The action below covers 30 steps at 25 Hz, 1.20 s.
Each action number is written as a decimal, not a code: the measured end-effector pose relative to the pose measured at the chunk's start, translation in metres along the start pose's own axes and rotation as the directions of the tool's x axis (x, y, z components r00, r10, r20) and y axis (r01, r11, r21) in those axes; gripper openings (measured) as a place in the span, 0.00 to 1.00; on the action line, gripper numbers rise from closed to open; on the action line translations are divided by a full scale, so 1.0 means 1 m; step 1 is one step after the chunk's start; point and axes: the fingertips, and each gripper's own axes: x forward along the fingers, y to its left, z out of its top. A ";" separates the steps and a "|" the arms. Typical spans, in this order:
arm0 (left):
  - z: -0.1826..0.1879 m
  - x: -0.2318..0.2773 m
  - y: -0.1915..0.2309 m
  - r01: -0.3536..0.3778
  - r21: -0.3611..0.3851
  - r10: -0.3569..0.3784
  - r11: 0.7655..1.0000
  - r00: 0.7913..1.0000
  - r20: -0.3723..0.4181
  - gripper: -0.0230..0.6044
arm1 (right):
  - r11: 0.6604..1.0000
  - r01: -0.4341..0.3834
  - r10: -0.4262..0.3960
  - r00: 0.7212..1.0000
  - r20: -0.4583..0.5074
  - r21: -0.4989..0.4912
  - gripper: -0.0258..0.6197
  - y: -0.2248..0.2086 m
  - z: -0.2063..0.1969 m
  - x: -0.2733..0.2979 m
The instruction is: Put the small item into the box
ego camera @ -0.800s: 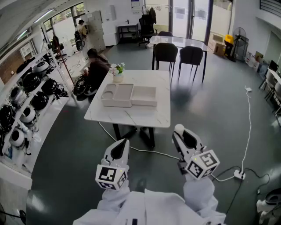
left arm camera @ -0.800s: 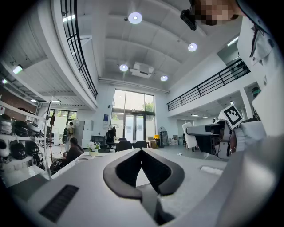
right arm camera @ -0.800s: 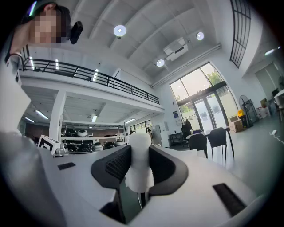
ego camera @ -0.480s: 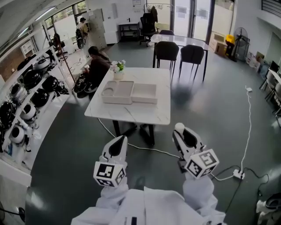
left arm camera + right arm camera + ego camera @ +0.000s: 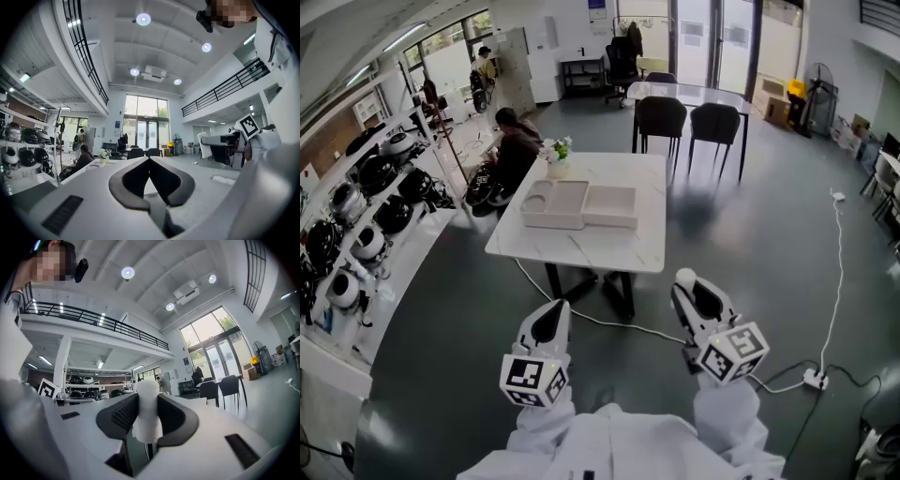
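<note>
My right gripper [image 5: 688,289] is shut on a small white item [image 5: 682,277] with a rounded top. In the right gripper view that item [image 5: 147,411] stands upright between the dark pads of the right gripper [image 5: 147,401]. The left gripper [image 5: 553,314] hangs beside it, and in its own view the left gripper [image 5: 149,159] has its jaws shut with nothing between them. The beige box [image 5: 610,206] lies open on the white marble table [image 5: 581,246] ahead, next to a compartment tray [image 5: 553,202]. Both grippers hover over the floor, well short of the table.
A flower pot [image 5: 554,157] stands at the table's far left. A person [image 5: 516,142] crouches beyond it. Dark chairs [image 5: 662,114] stand behind the table. Shelves of helmets [image 5: 356,220] line the left. A cable [image 5: 628,324] and power strip [image 5: 814,379] lie on the floor.
The table and room have slid slightly down and to the right in the head view. Both grippers keep the same pose, the right one still holding the white item.
</note>
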 end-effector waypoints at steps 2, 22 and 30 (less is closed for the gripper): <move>-0.003 -0.001 -0.003 -0.014 -0.005 0.014 1.000 1.000 0.001 0.03 | 1.000 -0.008 0.008 1.000 -0.002 -0.001 0.21 -0.003 -0.001 -0.002; -0.040 0.104 0.048 -0.027 -0.032 0.024 0.999 0.996 -0.084 0.03 | 0.999 -0.030 0.032 0.998 -0.062 0.039 0.21 -0.071 -0.038 0.099; -0.051 0.183 0.106 -0.008 -0.038 0.004 0.999 0.994 -0.112 0.03 | 0.999 -0.005 0.009 0.994 -0.105 0.045 0.21 -0.108 -0.056 0.182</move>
